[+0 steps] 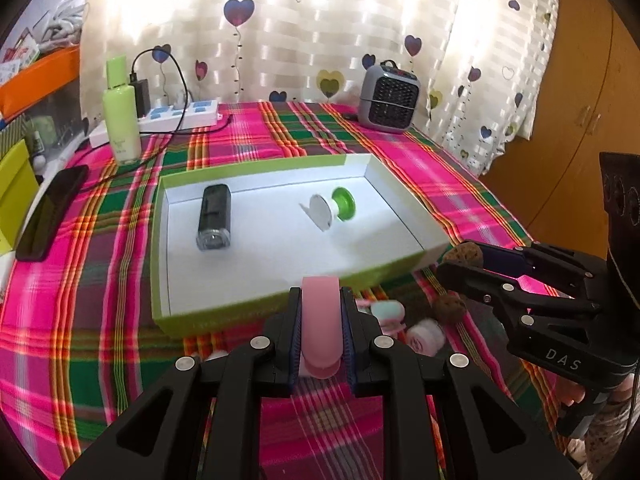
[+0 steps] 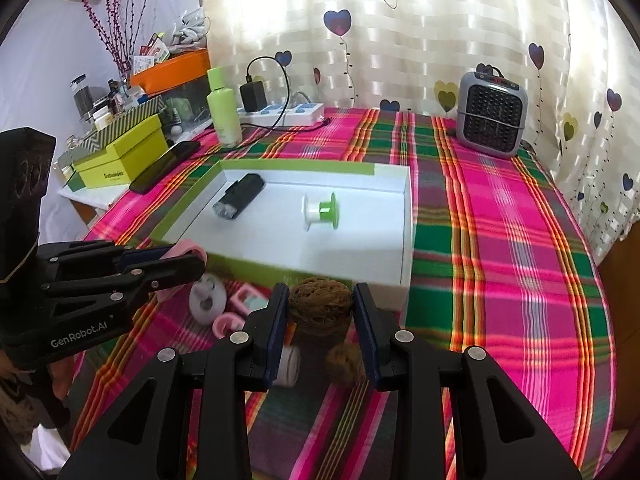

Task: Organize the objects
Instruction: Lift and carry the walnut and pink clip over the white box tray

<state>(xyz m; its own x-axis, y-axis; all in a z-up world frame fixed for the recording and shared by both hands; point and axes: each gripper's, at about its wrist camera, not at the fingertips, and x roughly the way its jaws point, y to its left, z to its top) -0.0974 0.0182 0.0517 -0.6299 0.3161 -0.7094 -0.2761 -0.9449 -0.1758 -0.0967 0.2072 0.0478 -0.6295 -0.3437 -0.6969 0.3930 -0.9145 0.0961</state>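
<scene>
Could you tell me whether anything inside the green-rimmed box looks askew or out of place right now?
Only mildly: in the box the green-and-white spool lies tipped on its side, and the black flashlight lies at a slant to the walls. Nothing looks spilled or damaged.

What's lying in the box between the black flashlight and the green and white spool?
Nothing: between the flashlight and the spool only the box's bare white floor shows, in both wrist views.

- From my remote seat, daylight glared through the pale heart-printed curtain (image 1: 320,40), blowing out its folds.
- The white-lined green cardboard tray (image 2: 394,248) looked washed out, with its near rim smeared by blur.
- Fisheye bending curved the pink-and-green plaid tablecloth (image 2: 520,240), and black vignetting closed both views' corners.
</scene>
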